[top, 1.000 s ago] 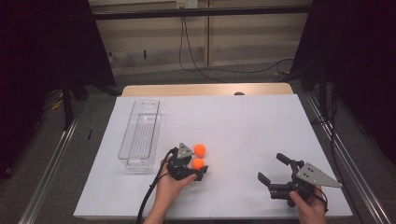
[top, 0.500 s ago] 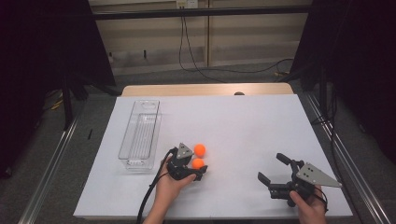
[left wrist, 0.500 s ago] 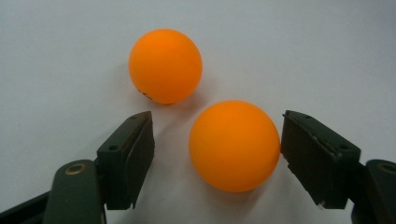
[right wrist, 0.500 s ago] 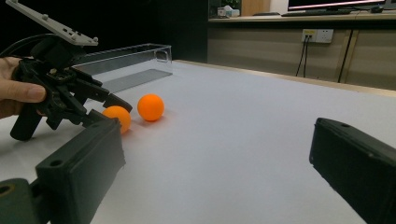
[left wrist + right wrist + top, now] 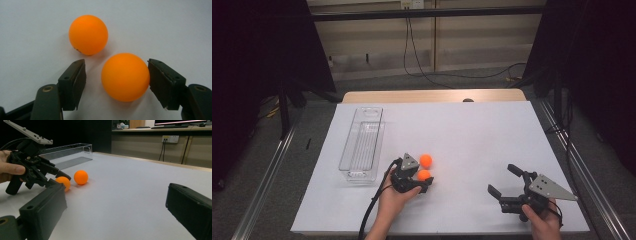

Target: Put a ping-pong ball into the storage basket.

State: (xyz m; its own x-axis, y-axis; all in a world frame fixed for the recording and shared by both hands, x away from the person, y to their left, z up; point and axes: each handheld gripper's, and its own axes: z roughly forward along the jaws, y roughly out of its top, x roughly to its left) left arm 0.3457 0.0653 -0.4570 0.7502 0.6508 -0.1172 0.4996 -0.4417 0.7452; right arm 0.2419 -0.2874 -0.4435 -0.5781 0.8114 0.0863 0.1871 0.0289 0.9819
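Looking down, I see the clear tray [image 5: 362, 145] left of both orange balls. My left gripper [image 5: 116, 82], jaws closing, brackets the nearer ball [image 5: 125, 76], one pad touching, the other apart. My right gripper [image 5: 504, 186] rests spread wide.

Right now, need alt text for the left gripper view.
The left hand-held gripper has been closing its black jaws around the nearer orange ball on the white table; one pad touches, the other stands apart. A second orange ball sits just beyond.
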